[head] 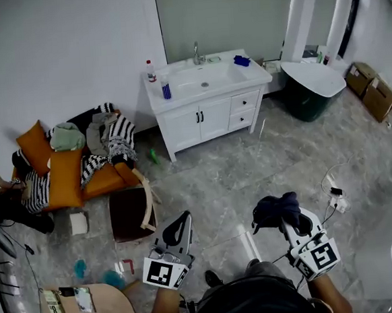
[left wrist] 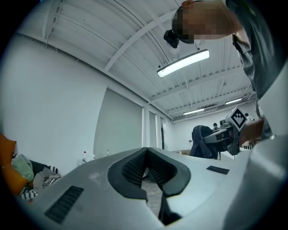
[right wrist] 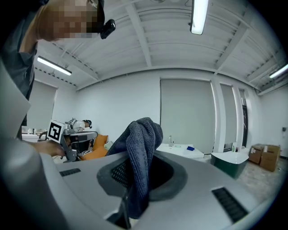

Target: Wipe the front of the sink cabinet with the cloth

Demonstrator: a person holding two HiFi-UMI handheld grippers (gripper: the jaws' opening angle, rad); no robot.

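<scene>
Floor (head: 237,163): grey marbled tile, glossy.
Left gripper (left wrist: 146,155): ribbed black pads closed tip to tip, nothing between.
Right gripper (right wrist: 137,188): clamped on cloth.
Cloth (right wrist: 141,139): dark blue-grey knit, bunched; long axis rises from the jaws, top folds leftward.
Sink cabinet (head: 207,121): white, boxy, panelled front facing the person, well apart from both grippers.

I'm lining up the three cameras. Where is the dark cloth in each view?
Head view: cloth at lower right, clamped in the right gripper.
Left gripper view: cloth right of middle, a dark bundle beside the marker cube.
Right gripper view: cloth at centre, between the jaws and rising above them.
Shared landmark: orange cushions.
</scene>
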